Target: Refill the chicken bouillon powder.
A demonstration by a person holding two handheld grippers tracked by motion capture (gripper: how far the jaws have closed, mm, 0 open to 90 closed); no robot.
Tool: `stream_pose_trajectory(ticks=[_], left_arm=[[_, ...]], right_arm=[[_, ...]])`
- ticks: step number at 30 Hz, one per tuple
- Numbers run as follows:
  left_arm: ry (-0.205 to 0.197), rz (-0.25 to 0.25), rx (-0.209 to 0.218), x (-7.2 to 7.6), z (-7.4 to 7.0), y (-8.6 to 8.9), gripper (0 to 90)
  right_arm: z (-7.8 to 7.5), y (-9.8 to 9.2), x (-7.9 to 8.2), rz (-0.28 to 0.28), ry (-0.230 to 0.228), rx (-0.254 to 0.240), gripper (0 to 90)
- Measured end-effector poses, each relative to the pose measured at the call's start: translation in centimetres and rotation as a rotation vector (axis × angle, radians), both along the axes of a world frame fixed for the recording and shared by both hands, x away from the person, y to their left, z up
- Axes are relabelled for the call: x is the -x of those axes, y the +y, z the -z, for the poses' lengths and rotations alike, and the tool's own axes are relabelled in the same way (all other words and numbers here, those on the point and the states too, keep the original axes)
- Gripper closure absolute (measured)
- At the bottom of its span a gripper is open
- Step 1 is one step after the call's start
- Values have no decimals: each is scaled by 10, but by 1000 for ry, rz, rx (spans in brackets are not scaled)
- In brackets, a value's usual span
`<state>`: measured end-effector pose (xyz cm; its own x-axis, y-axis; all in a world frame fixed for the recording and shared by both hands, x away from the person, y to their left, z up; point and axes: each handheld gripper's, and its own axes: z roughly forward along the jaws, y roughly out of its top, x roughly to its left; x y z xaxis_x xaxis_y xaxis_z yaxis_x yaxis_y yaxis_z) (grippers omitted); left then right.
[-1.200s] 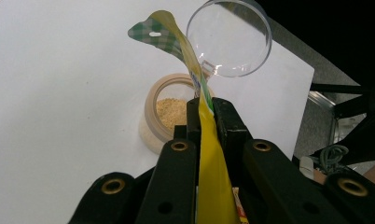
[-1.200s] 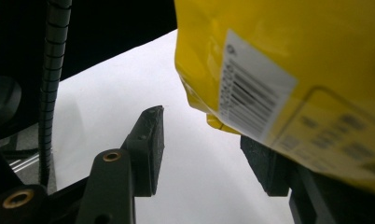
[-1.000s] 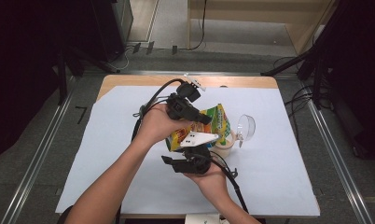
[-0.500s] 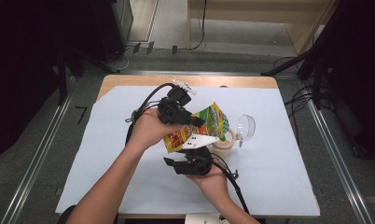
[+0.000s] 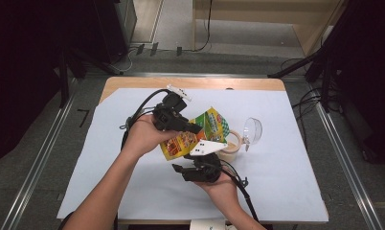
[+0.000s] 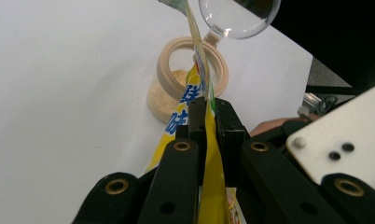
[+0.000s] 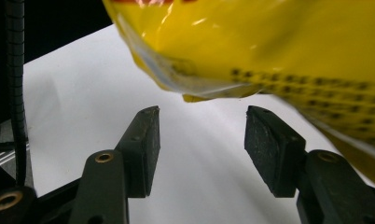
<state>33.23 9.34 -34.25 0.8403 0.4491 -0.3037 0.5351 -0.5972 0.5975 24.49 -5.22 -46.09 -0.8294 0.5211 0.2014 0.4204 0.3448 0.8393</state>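
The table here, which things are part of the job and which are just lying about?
In the job:
- yellow pouch, clamped in the left gripper
- jar of powder, clear lid hinged open
- right gripper, open under the pouch

Lying about:
- floor cables

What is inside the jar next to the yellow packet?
The jar holds pale yellowish powder at its bottom. The packet, clamped in the left claw, crosses its mouth and hides part of the inside.

Blue Chinese characters on the yellow packet (image 6: 185,105) are too cropped to read.
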Motion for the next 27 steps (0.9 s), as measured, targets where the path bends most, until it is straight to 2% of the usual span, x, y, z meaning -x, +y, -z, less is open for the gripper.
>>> stream_pose_trajectory(ticks=[8, 17, 27], left_arm=[[35, 12, 3, -2, 6, 6, 882], [42, 27, 1, -2, 12, 9, 882], [63, 1, -5, -1, 22, 23, 872]], right_arm=[[-1, -7, 2, 6, -14, -15, 473], [3, -7, 0, -2, 1, 3, 486], [6, -6, 0, -7, 6, 27, 490]])
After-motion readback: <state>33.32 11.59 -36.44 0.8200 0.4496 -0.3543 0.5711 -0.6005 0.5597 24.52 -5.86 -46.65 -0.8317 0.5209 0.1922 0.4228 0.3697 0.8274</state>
